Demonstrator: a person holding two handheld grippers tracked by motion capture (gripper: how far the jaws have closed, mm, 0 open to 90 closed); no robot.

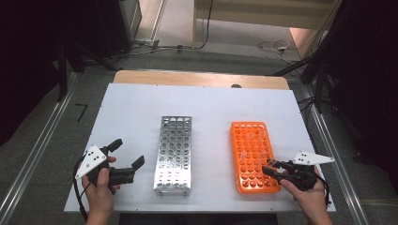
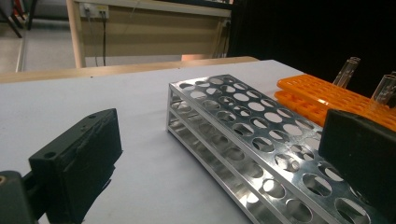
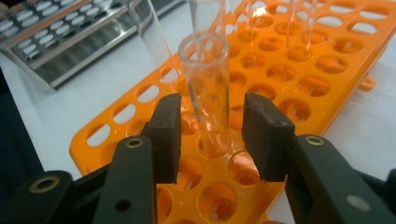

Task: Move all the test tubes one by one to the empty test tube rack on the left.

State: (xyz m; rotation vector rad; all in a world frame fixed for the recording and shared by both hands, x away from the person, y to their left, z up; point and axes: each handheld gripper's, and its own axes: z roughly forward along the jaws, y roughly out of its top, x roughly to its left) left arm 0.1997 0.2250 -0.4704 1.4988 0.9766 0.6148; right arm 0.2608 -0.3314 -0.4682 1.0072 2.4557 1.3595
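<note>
Right gripper view: tool [image 3: 212,135] straddles tube [image 3: 208,93].

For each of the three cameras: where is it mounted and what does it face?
High view: above the person's side, looking down on white table; both hands and grippers show.
Left gripper view: rides the left gripper, facing the metal rack; jaws wide apart.
Right gripper view: rides the right gripper, jaws either side of a glass tube.
Shared: orange rack.

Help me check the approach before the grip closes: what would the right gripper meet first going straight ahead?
Probably the clear test tube standing in the orange rack; it sits between the right gripper's open jaws, untouched.
</note>
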